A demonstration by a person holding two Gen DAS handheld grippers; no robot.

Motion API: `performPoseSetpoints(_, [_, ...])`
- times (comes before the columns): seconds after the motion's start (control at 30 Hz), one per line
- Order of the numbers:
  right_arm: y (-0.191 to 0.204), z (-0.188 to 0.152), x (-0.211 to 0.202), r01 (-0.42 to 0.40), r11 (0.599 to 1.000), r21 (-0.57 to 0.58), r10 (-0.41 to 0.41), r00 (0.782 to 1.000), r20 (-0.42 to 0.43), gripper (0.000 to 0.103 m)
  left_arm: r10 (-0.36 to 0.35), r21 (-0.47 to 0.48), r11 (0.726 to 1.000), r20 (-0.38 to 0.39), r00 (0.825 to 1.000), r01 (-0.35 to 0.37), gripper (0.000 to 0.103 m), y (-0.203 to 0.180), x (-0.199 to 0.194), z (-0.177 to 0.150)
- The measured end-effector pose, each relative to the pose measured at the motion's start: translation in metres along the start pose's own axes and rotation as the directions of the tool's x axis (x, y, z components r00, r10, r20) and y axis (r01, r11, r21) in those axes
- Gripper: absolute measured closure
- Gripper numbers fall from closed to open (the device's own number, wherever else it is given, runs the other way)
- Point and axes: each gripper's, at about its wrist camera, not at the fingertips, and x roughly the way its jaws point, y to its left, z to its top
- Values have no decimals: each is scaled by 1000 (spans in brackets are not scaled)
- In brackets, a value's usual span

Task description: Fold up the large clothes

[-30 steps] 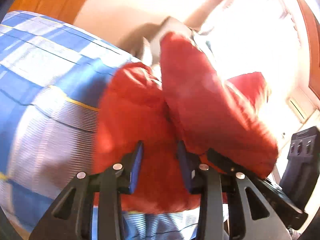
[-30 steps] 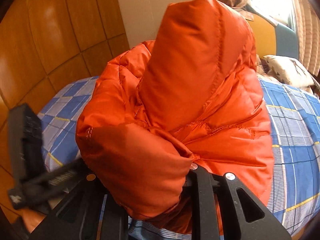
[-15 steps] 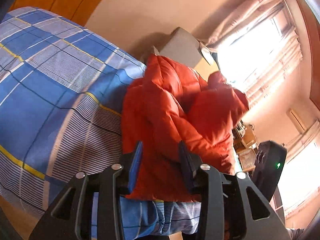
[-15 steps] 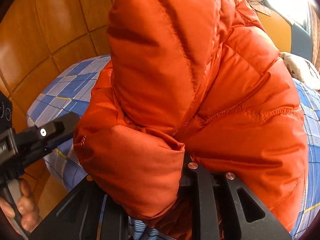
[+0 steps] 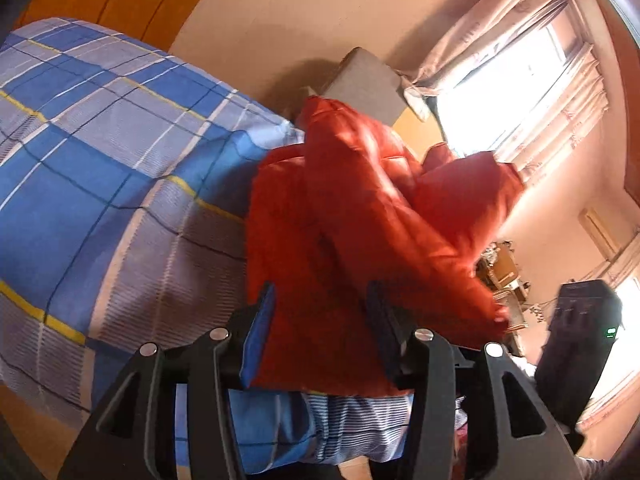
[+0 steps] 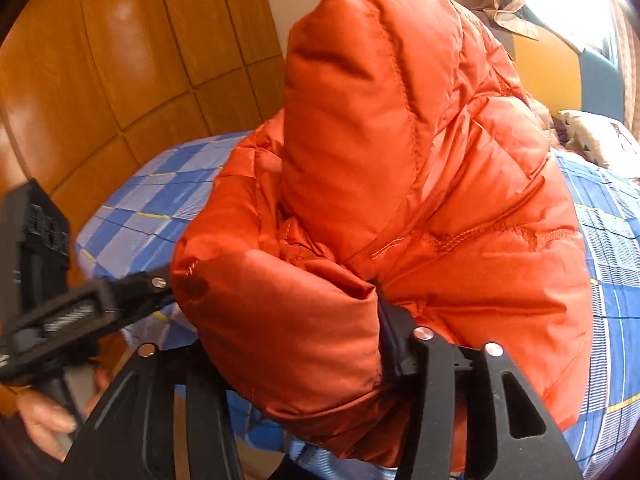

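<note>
The orange puffer jacket [image 6: 400,208] sits bunched in a tall heap near the edge of the bed [image 5: 100,168], on its blue plaid cover, hood and sleeves piled up rather than laid flat. The left gripper [image 5: 320,332] frames the jacket's lower hem, its blue-padded jaws apart with the fabric between them but not pinched — they have just been opening. The right gripper [image 6: 304,344] has a fat fold of sleeve bulging between its jaws; these have also just been opening, and the near pad is hidden by fabric, so I cannot tell whether any hold remains. This looks like a release between folds. The next move likely calls for fresh grips on the hem or shoulders, and for pressing the springy padding down so a fold stays. No brand, label or readable writing shows.
</note>
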Motion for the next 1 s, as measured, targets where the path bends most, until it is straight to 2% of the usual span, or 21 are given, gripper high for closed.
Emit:
performPoseSetpoints(0.17, [-8,-1,-11,-88,996,31,88,996,4,49,73,-10,997,-6,997,-73,56,10,-5,-6])
performPoseSetpoints(0.27, [-6,1,-9,-97,995,27,97,995,1,44,94,-32,995,1,996,-94,56,20,-12,-8])
performPoseSetpoints(0.4, [6,4,-5,-97,995,-3,97,995,0,29,127,-39,991,8,992,-127,56,32,-22,-11])
performPoseSetpoints(0.63, [29,2,19,-57,994,-94,55,998,-32,26,176,-63,983,8,984,-175,56,51,-45,-23])
performPoseSetpoints(0.77, [46,-8,49,-20,978,-207,1,996,-93,26,240,-59,969,-10,971,-240,56,61,-65,-40])
performPoseSetpoints(0.87, [58,-17,67,30,951,-308,-68,992,-111,26,293,-48,955,-25,956,-294,56,66,-82,-57])
performPoseSetpoints(1.0, [56,-16,66,47,946,-321,-89,989,-119,24,344,-18,939,-28,939,-344,55,63,-97,-74])
